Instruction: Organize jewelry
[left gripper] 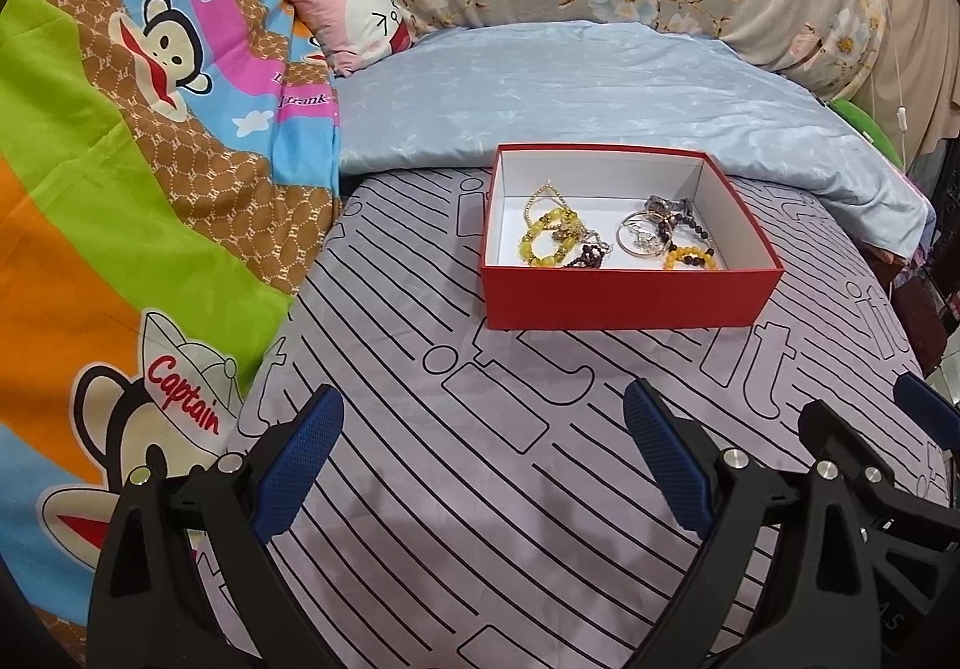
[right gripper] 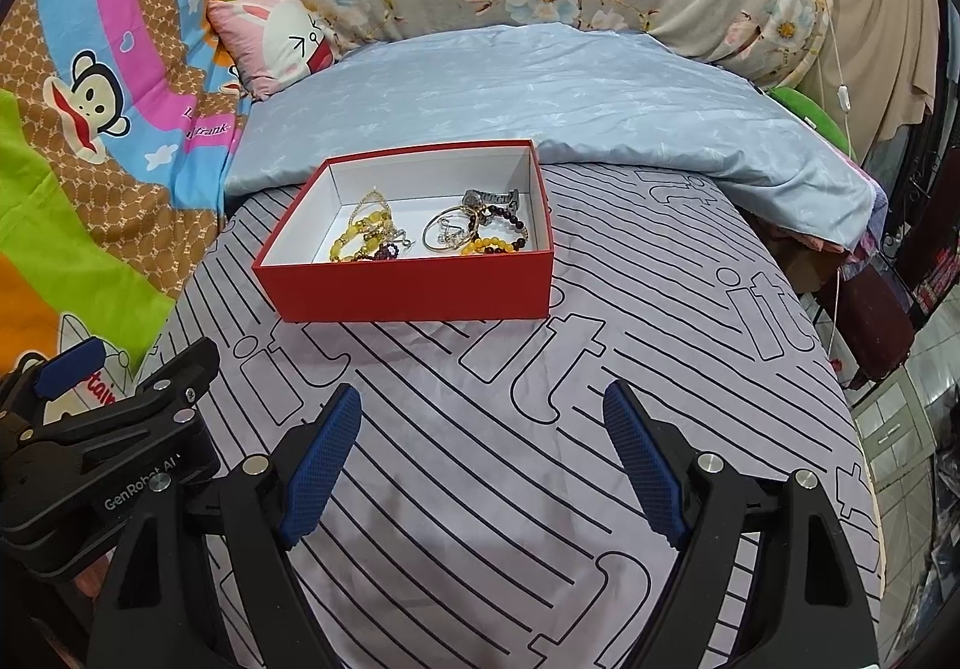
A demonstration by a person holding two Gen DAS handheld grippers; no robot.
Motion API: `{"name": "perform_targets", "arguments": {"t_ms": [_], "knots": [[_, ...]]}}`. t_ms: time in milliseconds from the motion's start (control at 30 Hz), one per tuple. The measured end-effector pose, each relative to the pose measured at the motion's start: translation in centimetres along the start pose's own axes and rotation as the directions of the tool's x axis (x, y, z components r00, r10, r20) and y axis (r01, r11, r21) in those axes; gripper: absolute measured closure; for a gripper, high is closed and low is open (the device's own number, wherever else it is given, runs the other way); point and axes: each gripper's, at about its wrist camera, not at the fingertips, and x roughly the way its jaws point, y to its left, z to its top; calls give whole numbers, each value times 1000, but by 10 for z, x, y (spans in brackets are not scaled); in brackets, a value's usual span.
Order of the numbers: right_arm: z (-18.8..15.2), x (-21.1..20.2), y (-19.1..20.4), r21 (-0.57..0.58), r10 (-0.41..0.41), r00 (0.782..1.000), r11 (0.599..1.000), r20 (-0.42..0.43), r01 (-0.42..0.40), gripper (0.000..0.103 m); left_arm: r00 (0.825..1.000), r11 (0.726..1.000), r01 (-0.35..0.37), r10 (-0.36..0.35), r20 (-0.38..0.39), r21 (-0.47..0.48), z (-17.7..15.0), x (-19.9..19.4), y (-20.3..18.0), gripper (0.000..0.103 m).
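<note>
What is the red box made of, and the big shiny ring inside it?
The red rectangular box looks like matte cardboard: thin straight walls, white inside, no shine. The big shiny ring-shaped bangle looks like polished metal, thin, rigid and glinting, though coated plastic is possible.

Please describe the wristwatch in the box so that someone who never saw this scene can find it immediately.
On the striped grey bedsheet stands an open red box with a white inside. Look in its far right corner, behind the thin metal bangle: the wristwatch lies there. It is the only piece with a grey metal link band and a round face; its neighbours are beaded bracelets.
</note>
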Motion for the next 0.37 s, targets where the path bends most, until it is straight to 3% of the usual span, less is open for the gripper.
{"name": "perform_targets", "arguments": {"t_ms": [367], "knots": [[0, 1, -2, 5, -5, 1000, 1000, 2, 5, 22, 1000, 1000, 4, -4, -2, 14, 2, 1, -2, 11]]}}
